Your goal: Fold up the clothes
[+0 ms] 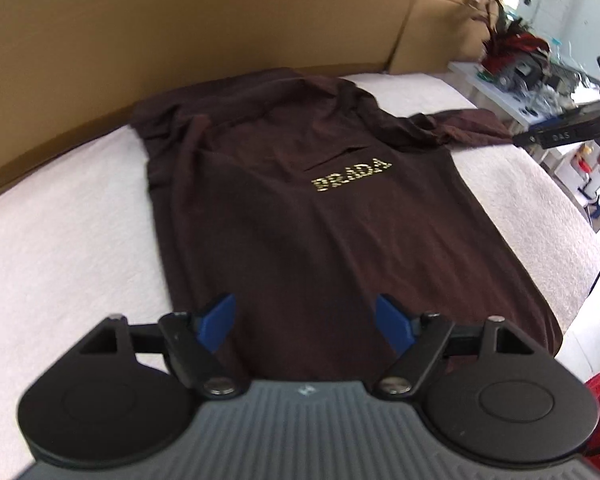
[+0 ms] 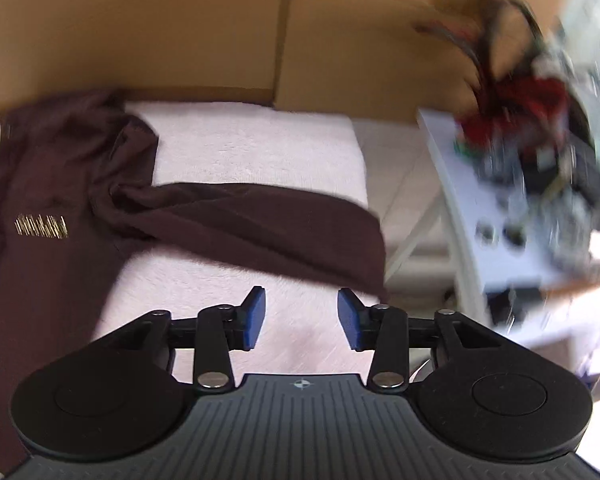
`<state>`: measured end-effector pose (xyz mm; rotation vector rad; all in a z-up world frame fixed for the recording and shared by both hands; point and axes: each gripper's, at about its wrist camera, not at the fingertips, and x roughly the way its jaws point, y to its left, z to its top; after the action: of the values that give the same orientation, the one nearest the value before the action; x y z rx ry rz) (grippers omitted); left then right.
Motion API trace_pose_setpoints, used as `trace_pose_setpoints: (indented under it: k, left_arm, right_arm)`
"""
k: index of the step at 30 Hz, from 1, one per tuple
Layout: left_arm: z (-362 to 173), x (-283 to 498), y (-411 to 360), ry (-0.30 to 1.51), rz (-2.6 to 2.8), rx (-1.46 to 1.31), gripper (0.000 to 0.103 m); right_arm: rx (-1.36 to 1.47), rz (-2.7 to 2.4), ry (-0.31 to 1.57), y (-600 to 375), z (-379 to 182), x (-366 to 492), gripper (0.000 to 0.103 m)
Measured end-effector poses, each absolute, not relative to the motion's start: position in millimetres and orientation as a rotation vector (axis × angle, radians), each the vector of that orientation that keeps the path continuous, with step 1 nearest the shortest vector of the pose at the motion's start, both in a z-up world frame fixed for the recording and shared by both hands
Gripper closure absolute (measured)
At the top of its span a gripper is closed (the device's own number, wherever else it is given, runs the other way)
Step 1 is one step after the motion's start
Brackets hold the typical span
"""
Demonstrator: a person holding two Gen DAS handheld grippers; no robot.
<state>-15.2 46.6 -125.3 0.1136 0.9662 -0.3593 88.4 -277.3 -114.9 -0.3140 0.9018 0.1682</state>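
**Brown shirt spread out, both grippers empty**

On the white fleecy bed cover (image 1: 60,216) lies a dark brown long-sleeved shirt (image 1: 300,220), front up, with the gold lettering "PRADA" (image 1: 351,175) across its chest. Its long sleeve (image 2: 260,216) stretches sideways to the cover's edge. Brown cardboard boxes (image 1: 220,20) stand behind the bed; whether they hold anything cannot be seen. A white side table (image 2: 480,216) beside the bed carries blurred clutter, some red and black. The left gripper (image 1: 305,322) hangs over the shirt's hem, its blue-padded jaws wide apart and holding nothing. The right gripper (image 2: 301,318) hovers above bare cover just short of the sleeve, jaws likewise apart and empty.
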Motion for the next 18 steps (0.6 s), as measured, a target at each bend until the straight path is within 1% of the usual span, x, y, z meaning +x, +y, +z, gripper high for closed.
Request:
trace_pose_setpoints:
  k: [2, 8, 10, 11, 12, 13, 15, 16, 17, 18]
  left_arm:
    - [-130.2, -8.2, 39.7, 0.987, -0.361, 0.128, 0.021]
    - [-148.0, 4.5, 41.0, 1.058, -0.307, 0.103, 0.02]
    - [-150.1, 4.5, 44.6, 1.064, -0.294, 0.086, 0.017]
    - [-149.7, 4.5, 46.2, 1.063, -0.294, 0.083, 0.017]
    - [-149.3, 4.6, 47.8, 1.062, -0.293, 0.081, 0.017]
    - [-148.2, 5.8, 49.5, 1.06, -0.292, 0.082, 0.017]
    - [-146.1, 11.6, 53.7, 1.052, -0.281, 0.091, 0.017]
    - [-146.3, 15.9, 56.1, 1.05, -0.274, 0.096, 0.014]
    - [-148.2, 21.2, 58.3, 1.053, -0.267, 0.105, 0.012]
    - [-152.0, 27.0, 60.2, 1.059, -0.264, 0.116, 0.008]
  right_arm:
    - [-0.343, 0.182, 0.9, -280.1, -124.5, 93.7, 0.047]
    - [-0.259, 0.187, 0.919, -299.4, -142.7, 116.1, 0.048]
    - [-0.214, 0.196, 0.922, -303.7, -143.8, 121.2, 0.051]
    - [-0.193, 0.202, 0.923, -305.3, -144.0, 123.4, 0.064]
    - [-0.185, 0.2, 0.922, -305.2, -143.0, 125.9, 0.085]
    - [-0.181, 0.204, 0.92, -303.3, -140.2, 127.5, 0.091]
    - [-0.159, 0.232, 0.913, -299.5, -132.8, 129.3, 0.09]
    - [-0.151, 0.246, 0.909, -296.1, -129.4, 129.0, 0.089]
    - [-0.15, 0.262, 0.897, -290.4, -125.4, 127.3, 0.081]
    - [-0.157, 0.276, 0.877, -283.3, -120.9, 124.7, 0.067]
